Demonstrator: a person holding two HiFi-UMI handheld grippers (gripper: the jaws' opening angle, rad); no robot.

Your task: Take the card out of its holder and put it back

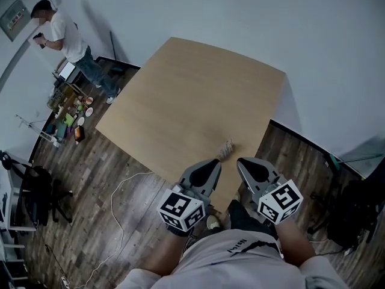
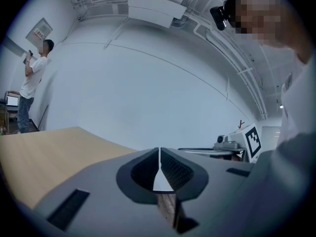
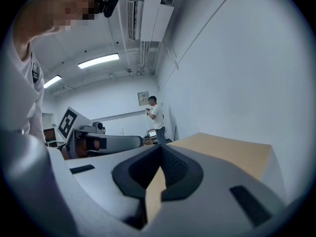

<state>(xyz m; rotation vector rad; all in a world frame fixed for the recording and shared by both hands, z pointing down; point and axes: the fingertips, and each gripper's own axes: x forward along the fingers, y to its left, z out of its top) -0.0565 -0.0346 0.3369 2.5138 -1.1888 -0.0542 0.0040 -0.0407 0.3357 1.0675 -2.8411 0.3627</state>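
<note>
A small card holder with its card stands near the front edge of the light wooden table. My left gripper sits just to the near left of it with its jaws shut and empty. My right gripper sits just to the near right, also shut on nothing. Neither touches the holder. In the left gripper view the left gripper points above the table, and the holder is out of sight. The right gripper view shows the right gripper closed too, with the table beyond.
A person stands at the wall in the far left corner. A cluttered cart stands left of the table, a black chair nearer. A white cable trails over the wood floor. Dark equipment sits at the right.
</note>
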